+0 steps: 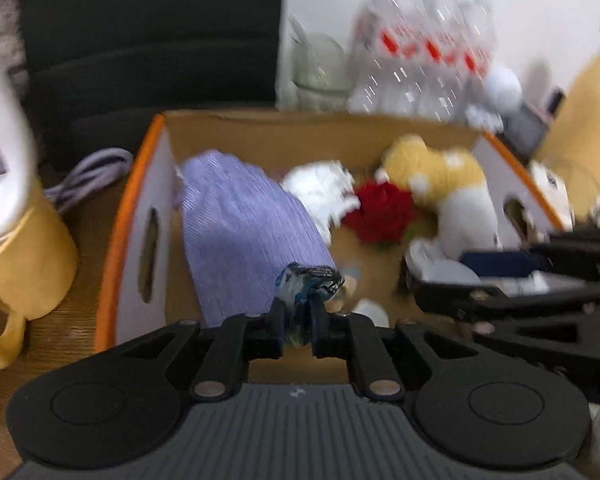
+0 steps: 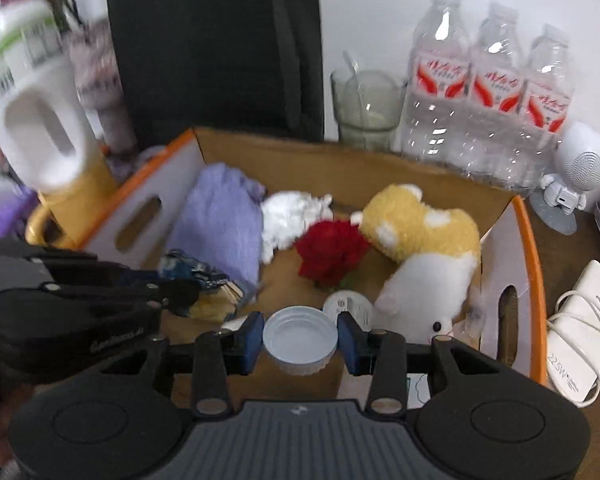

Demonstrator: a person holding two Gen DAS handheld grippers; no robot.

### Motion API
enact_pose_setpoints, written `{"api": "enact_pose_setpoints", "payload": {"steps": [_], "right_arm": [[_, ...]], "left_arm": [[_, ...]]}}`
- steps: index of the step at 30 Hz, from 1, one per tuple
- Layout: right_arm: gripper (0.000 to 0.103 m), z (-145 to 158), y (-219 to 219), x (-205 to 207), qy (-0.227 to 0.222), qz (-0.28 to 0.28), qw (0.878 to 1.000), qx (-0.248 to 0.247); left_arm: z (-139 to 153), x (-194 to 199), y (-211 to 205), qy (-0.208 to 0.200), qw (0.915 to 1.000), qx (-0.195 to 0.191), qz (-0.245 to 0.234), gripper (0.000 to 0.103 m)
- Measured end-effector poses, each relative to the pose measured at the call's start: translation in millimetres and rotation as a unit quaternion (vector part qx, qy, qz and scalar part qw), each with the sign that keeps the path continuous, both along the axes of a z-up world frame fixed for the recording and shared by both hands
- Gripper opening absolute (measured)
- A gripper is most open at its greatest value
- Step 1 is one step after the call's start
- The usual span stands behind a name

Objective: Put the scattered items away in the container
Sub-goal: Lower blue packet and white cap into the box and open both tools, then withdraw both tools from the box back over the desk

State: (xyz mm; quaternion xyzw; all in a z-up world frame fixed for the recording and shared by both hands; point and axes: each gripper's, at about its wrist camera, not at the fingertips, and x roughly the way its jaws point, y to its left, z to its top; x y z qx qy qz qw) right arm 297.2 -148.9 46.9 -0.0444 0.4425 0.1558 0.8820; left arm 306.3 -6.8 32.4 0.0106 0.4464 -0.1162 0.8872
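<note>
Evidently both tools are loaded and held over the open orange-edged cardboard box [image 2: 528, 248], so the risks are judged to lie in the release. The left gripper [image 1: 299, 320] is closed almost fully on a crumpled blue, black and white wrapper [image 1: 308, 280], pinched thinly between the jaws above the near part of the box, just beside the folded lilac cloth [image 1: 244, 224]. The right gripper [image 2: 300, 340] is held about a lid's width apart, clamped on a shallow round white plastic lid [image 2: 300, 338] by its rim, above the near edge of the box floor.

Already inside the box are seen a white crumpled tissue [image 2: 288, 220], a red artificial rose [image 2: 330, 252], a yellow and white plush toy [image 2: 420, 248] and a small white round disc [image 2: 350, 304].

The lid is gripped only at two points on a smooth rim; if it is tilted or squeezed harder, it may be flicked out and sent over the near wall. The wrapper is light and may cling to a pad when the jaws are opened. The two tools are close together, so a collision is possible if both are lowered at once. The motion blur in the left view suggests quick movement, which would add to that risk.
</note>
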Motion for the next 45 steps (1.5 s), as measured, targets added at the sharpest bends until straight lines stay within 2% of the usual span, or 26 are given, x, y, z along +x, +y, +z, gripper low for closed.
{"api": "enact_pose_setpoints", "payload": {"steps": [3, 6, 8, 10, 13, 14, 15, 17, 18, 21, 26, 28, 33, 38, 41, 43, 45], "right_arm": [[0.039, -11.3, 7.6, 5.9, 0.023, 0.010, 1.000, -0.013], [0.039, -12.8, 13.1, 6.2, 0.020, 0.008, 0.999, -0.029], [0.041, -8.9, 12.1, 7.0, 0.026, 0.004, 0.999, -0.022], [0.050, -0.9, 7.3, 10.3, 0.037, -0.008, 0.999, -0.005], [0.062, 17.3, -6.1, 15.9, 0.055, -0.039, 0.997, 0.029], [0.065, 24.6, -11.5, 17.9, 0.061, -0.052, 0.996, 0.038], [0.071, 32.5, -17.6, 19.4, 0.065, -0.064, 0.995, 0.049], [0.082, 45.6, -26.0, 20.0, 0.070, -0.078, 0.993, 0.058], [0.085, 51.4, -28.6, 18.8, 0.072, -0.082, 0.992, 0.058], [0.086, 67.6, -32.8, 8.5, 0.070, -0.084, 0.993, 0.044], [0.086, 78.5, -38.0, -16.2, 0.052, -0.082, 0.994, 0.044], [0.086, 79.4, -39.2, -26.4, 0.040, -0.084, 0.995, 0.046], [0.087, 77.6, -44.8, -70.1, -0.014, -0.074, 0.993, 0.095], [0.087, 67.0, -48.9, -131.1, -0.102, -0.082, 0.981, 0.143], [0.087, 51.8, -44.2, -172.5, -0.176, -0.091, 0.973, 0.119], [0.087, 37.5, -40.7, -200.6, -0.209, -0.094, 0.967, 0.108], [0.087, 20.7, -38.9, -222.3, -0.218, -0.081, 0.966, 0.116]], "left_arm": [[-6.6, -0.9, -0.8, 0.025, 0.9991, 0.013, -0.032, 0.021], [-5.1, -4.0, -1.7, 0.025, 0.9985, 0.028, -0.040, 0.027], [2.4, -6.1, 0.1, 0.022, 0.9985, 0.027, -0.041, 0.028], [13.4, -6.9, 2.1, 0.017, 0.9988, 0.027, -0.038, 0.033], [32.8, -2.6, 9.9, 0.016, 0.9997, 0.015, -0.009, 0.059], [38.8, 0.3, 15.7, 0.020, 0.9997, 0.004, 0.012, 0.074], [43.2, 3.2, 20.2, 0.025, 0.9993, -0.007, 0.026, 0.081], [54.5, 6.8, 26.4, 0.043, 0.9976, -0.022, 0.051, 0.083], [59.7, 6.8, 27.1, 0.051, 0.9967, -0.023, 0.059, 0.088], [74.9, -0.5, 20.4, 0.046, 0.9966, -0.010, 0.067, 0.100], [83.1, -20.3, 5.1, 0.029, 0.9970, 0.021, 0.069, 0.102], [83.8, -34.3, 1.2, 0.007, 0.9965, 0.026, 0.079, 0.102], [84.2, -89.8, -1.7, -0.098, 0.9893, 0.022, 0.106, 0.103], [74.3, -150.5, 2.6, -0.202, 0.9719, -0.002, 0.121, 0.103], [48.9, -192.3, 0.8, -0.258, 0.9576, 0.037, 0.123, 0.103], [29.1, -213.3, 1.8, -0.266, 0.9543, 0.057, 0.123, 0.103], [11.4, -227.7, 7.8, -0.251, 0.9581, 0.057, 0.126, 0.103]]}}
